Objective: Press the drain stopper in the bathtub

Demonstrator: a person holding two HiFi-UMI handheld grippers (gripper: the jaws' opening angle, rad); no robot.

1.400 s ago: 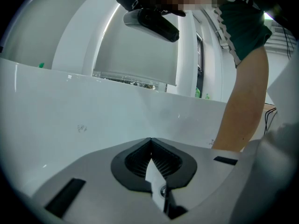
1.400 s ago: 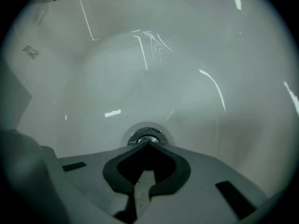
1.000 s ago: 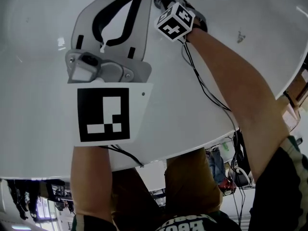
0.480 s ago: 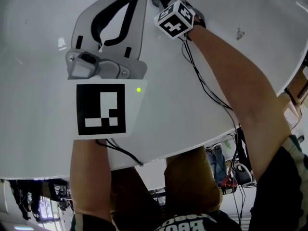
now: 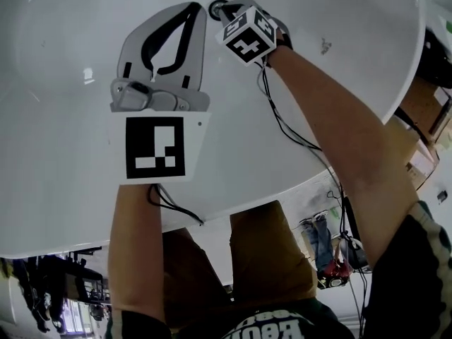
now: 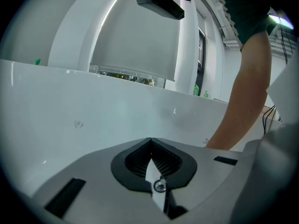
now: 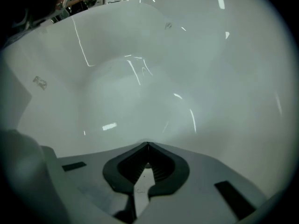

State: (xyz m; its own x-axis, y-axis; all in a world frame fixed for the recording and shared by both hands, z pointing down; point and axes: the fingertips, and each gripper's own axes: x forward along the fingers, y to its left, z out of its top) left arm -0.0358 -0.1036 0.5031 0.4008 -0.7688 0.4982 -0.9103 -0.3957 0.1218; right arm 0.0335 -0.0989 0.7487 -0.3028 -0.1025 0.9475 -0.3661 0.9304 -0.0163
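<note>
Both left gripper, right gripper fingers pressed together; drain stopper round, dark-rimmed.

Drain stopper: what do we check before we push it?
1. Head view shows the stopper, beside the right gripper: ok.
2. The right gripper is shut and empty: ok.
3. The left gripper is shut and empty: ok.
4. The right gripper's tips are on the stopper: cannot tell.
5. The stopper is up, not already down: cannot tell.
</note>
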